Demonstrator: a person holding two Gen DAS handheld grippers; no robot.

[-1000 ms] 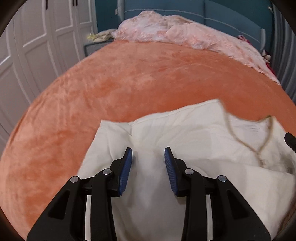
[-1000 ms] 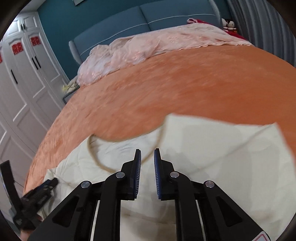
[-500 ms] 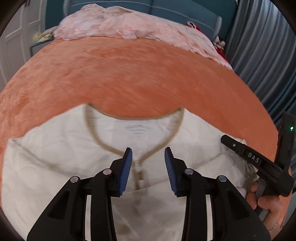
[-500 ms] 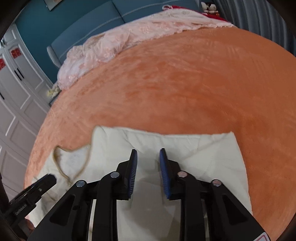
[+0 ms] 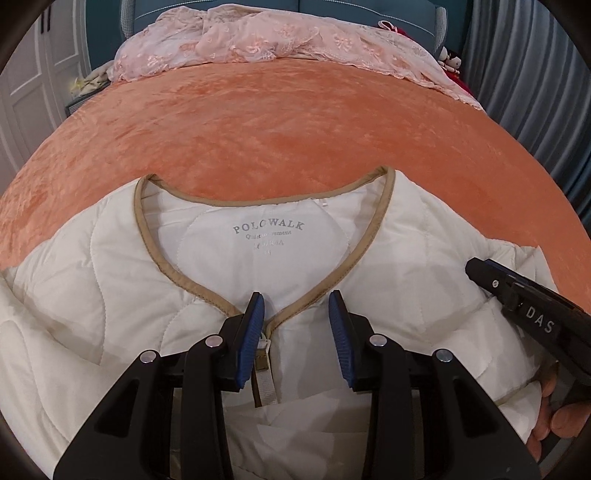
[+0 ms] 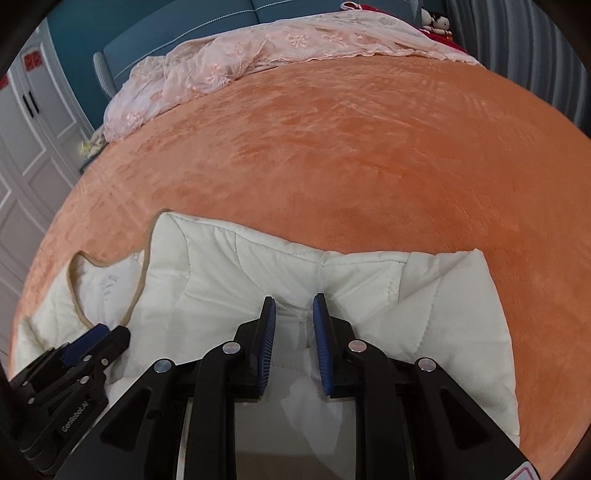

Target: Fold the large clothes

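Orange plush bedspread (image 5: 280, 122), covering the whole bed. Pink lace cover (image 5: 266, 48), bunched along the far edge by the blue headboard (image 6: 177, 33). Cream quilted jacket (image 5: 110, 288), tan-trimmed neckline (image 5: 146, 236) opened to a printed label, lying flat at the near edge, front closed. Left gripper (image 5: 296, 334), blue pads parted with a clear gap, poised over the base of the neckline, nothing clamped. Right gripper (image 6: 294, 341), jaws narrowly apart after widening slightly a moment ago, over the jacket's shoulder seam, no fabric between the pads.
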